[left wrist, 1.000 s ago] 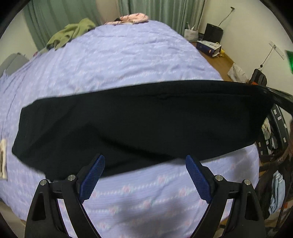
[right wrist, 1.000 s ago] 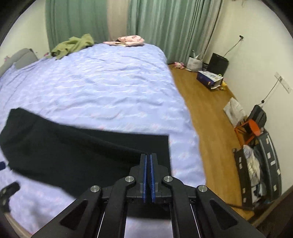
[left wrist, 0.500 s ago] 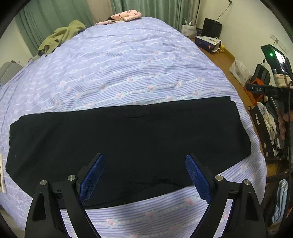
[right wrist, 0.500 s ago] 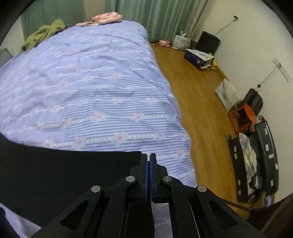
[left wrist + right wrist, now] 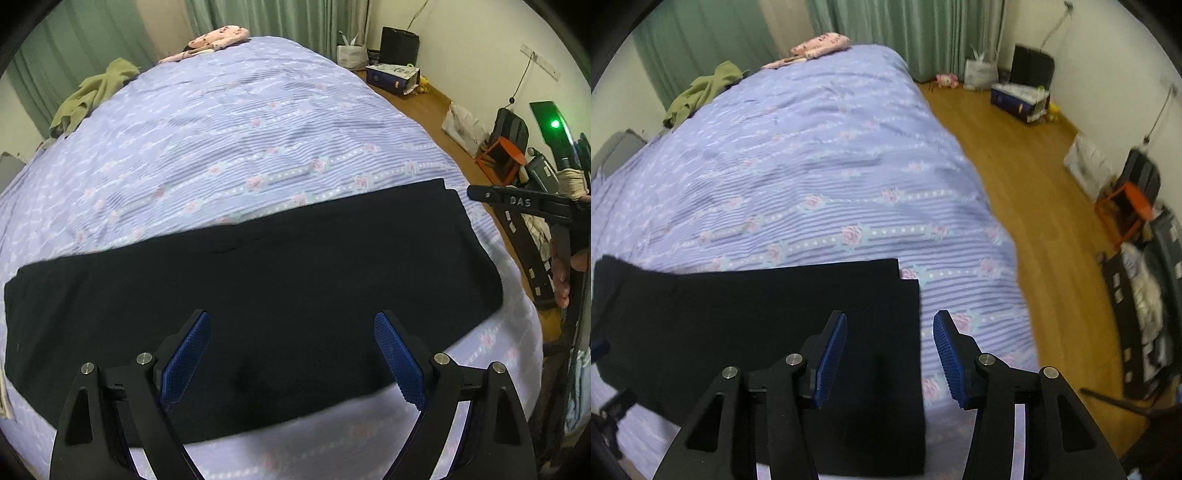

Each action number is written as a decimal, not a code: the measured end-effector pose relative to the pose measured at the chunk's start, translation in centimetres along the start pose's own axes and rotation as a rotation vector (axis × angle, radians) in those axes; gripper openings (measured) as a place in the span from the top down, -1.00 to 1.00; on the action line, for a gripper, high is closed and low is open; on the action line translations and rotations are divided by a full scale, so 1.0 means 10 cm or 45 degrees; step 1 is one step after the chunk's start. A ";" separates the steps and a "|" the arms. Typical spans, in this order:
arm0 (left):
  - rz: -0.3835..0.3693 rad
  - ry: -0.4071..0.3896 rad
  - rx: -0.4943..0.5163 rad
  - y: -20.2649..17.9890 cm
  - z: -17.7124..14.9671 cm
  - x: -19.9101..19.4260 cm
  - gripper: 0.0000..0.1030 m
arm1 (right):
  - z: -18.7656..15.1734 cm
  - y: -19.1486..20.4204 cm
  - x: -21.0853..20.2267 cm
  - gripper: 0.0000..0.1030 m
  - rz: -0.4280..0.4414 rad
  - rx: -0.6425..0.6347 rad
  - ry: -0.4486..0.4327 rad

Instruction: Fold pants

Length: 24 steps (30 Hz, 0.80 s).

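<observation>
Black pants (image 5: 258,295) laid flat on bed (image 5: 240,147) — left gripper (image 5: 291,354) spread wide above them; right gripper (image 5: 890,354) parted over their edge, nothing held.

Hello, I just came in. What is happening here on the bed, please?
A person is folding black pants on a bed with a purple flowered cover, using handheld tongs in each hand. The pants lie flat as a long band across the near part of the bed. Both the left tongs and the right tongs are open and hold nothing. The right tongs are over the end of the pants near the bed's edge.
</observation>
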<state>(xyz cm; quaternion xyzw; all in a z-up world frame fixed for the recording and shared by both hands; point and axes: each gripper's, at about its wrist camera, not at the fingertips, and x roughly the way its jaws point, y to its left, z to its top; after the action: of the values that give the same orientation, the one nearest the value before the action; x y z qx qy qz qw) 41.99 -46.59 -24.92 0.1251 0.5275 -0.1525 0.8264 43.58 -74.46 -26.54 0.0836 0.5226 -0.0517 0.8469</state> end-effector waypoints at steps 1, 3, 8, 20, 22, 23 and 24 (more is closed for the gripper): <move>0.001 0.001 0.000 -0.02 0.05 0.06 -0.76 | 0.02 -0.03 0.09 0.03 0.009 0.018 0.012; -0.008 0.008 -0.008 -0.04 0.16 0.18 -0.76 | 0.04 -0.10 0.27 0.03 0.028 0.051 0.035; -0.034 0.042 -0.038 -0.11 0.22 0.35 -0.76 | 0.03 -0.24 0.68 0.03 0.052 0.137 0.136; -0.044 -0.012 -0.136 0.25 -0.20 -0.38 -0.75 | -0.04 0.49 -0.37 -0.12 -0.111 -0.046 -0.100; -0.050 -0.054 -0.169 0.45 -0.26 -0.64 -0.75 | -0.15 0.71 -0.67 -0.23 -0.086 -0.081 -0.141; -0.049 -0.089 -0.189 0.60 -0.32 -0.81 -0.75 | -0.22 0.85 -0.84 -0.29 -0.060 -0.101 -0.161; -0.050 -0.108 -0.204 0.68 -0.35 -0.91 -0.75 | -0.28 1.00 -0.99 -0.35 -0.032 -0.122 -0.186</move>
<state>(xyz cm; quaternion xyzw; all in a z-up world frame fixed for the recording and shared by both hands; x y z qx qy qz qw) 38.07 -37.93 -17.77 0.0418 0.5049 -0.1312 0.8521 38.43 -64.11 -18.08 0.0322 0.4625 -0.0433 0.8850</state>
